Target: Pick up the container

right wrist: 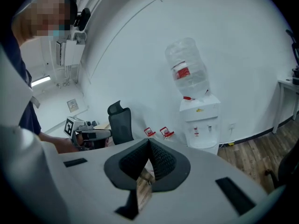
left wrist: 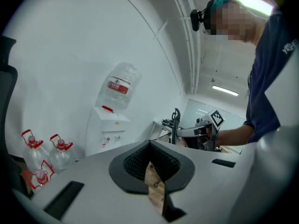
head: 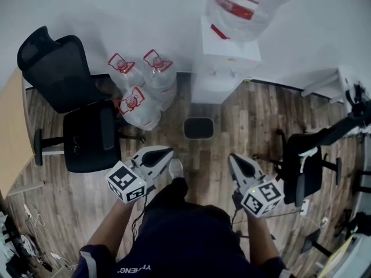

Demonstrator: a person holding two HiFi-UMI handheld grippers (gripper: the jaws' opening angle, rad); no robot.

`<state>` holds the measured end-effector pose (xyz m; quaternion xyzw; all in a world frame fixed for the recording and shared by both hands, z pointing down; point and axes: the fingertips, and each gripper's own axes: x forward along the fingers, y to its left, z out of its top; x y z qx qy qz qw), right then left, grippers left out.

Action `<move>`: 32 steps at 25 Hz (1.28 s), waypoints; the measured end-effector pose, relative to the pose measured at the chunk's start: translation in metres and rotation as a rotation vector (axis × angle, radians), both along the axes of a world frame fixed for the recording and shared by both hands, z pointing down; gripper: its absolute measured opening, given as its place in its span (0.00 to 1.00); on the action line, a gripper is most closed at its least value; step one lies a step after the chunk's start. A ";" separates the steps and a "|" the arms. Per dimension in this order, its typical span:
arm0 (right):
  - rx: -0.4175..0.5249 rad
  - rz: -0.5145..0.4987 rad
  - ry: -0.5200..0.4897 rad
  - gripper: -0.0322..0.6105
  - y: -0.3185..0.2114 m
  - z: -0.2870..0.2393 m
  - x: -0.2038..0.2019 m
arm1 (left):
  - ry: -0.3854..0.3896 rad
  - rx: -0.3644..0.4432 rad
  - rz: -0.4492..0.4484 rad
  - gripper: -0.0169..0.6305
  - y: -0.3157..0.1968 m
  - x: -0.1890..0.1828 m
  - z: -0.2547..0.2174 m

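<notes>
Floor: we note wood planks (head: 232, 117) running up to a plain white wall (head: 116, 10).
Container: the container (head: 199, 128) is dark and rounded-square. It stands on the floor just in front of the water dispenser (head: 223, 68), well ahead of both claws.
Left claw: the left claw (head: 166, 153) has its jaws pressed together with nothing between them, and is held in the air.
Right claw: the right claw (head: 234, 157) is likewise closed tight and empty.
Dispenser: white, against the wall, with an inverted bottle (head: 246, 4) on top.
Jugs: three clear jugs (head: 145, 86) with red handles, clustered on the floor left of the dispenser.
Chairs: we see one black office chair (head: 75, 97) at left beside the jugs, and a second chair (head: 307, 161) at right.
</notes>
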<state>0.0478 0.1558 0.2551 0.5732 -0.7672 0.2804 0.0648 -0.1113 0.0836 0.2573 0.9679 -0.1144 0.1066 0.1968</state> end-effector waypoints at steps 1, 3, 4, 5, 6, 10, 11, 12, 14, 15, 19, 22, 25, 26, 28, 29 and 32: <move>-0.013 0.008 0.002 0.07 -0.009 0.004 0.002 | -0.004 0.005 0.019 0.05 -0.009 0.003 0.004; -0.043 0.020 -0.002 0.07 -0.022 0.011 0.004 | 0.004 0.004 0.046 0.05 -0.025 0.009 0.009; -0.058 0.022 -0.004 0.07 -0.029 0.015 0.004 | 0.020 -0.006 0.054 0.05 -0.032 0.011 0.010; -0.073 0.022 -0.004 0.08 -0.035 0.018 0.004 | 0.039 -0.023 0.059 0.05 -0.039 0.014 0.011; -0.085 0.018 -0.002 0.07 -0.041 0.021 0.004 | 0.060 -0.044 0.063 0.05 -0.045 0.016 0.011; -0.131 -0.011 0.004 0.07 -0.067 0.031 0.005 | 0.103 -0.109 0.069 0.05 -0.067 0.025 0.017; -0.139 -0.022 0.000 0.07 -0.075 0.033 0.006 | 0.109 -0.118 0.064 0.05 -0.073 0.027 0.020; -0.145 -0.032 -0.005 0.07 -0.083 0.037 0.007 | 0.118 -0.127 0.053 0.05 -0.079 0.029 0.023; -0.153 -0.044 -0.009 0.07 -0.099 0.047 0.013 | 0.133 -0.150 0.028 0.05 -0.091 0.032 0.033; -0.154 -0.047 -0.007 0.07 -0.107 0.054 0.017 | 0.129 -0.162 0.018 0.05 -0.097 0.034 0.042; -0.176 -0.092 0.016 0.07 -0.136 0.095 0.038 | 0.041 -0.208 -0.053 0.05 -0.112 0.042 0.096; -0.232 -0.147 0.049 0.07 -0.155 0.148 0.055 | -0.045 -0.246 -0.132 0.06 -0.120 0.046 0.149; -0.288 -0.202 0.086 0.07 -0.171 0.203 0.075 | -0.106 -0.287 -0.204 0.06 -0.129 0.059 0.200; -0.304 -0.221 0.095 0.07 -0.174 0.219 0.081 | -0.128 -0.303 -0.229 0.06 -0.131 0.063 0.218; -0.335 -0.252 0.103 0.07 -0.182 0.252 0.091 | -0.170 -0.340 -0.269 0.06 -0.134 0.071 0.252; -0.349 -0.265 0.106 0.07 -0.185 0.268 0.095 | -0.187 -0.361 -0.282 0.13 -0.134 0.075 0.270; -0.385 -0.308 0.122 0.08 -0.196 0.315 0.106 | -0.238 -0.412 -0.306 0.17 -0.133 0.087 0.323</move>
